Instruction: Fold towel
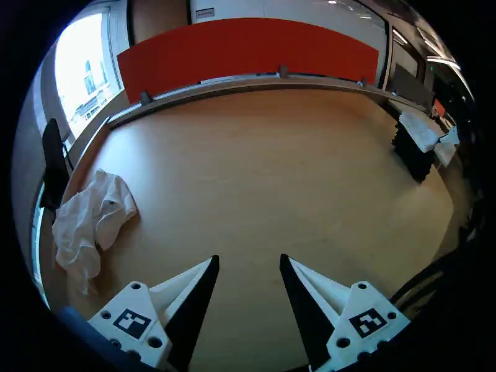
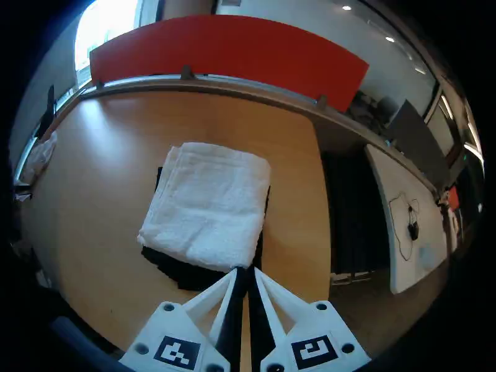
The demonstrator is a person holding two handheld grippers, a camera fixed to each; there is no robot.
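Folded white towel (image 2: 208,204) atop dark stack (image 2: 180,273) on tabletop (image 2: 105,161), just ahead of closed, empty right claw (image 2: 246,273). Left claw (image 1: 248,260) spread wide; crumpled white cloth (image 1: 93,217) near tabletop edge.

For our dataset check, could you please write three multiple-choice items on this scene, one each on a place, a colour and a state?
1. The folded white towel lies: A on a dark stack; B on the floor; C on a chair.
2. The partition behind the table is: A blue; B red; C green.
3. The left gripper is: A open; B shut on cloth; C shut on a cup.
Answers: 1 A, the stack shows under it; 2 B, plainly red; 3 A, its fingers stand apart.
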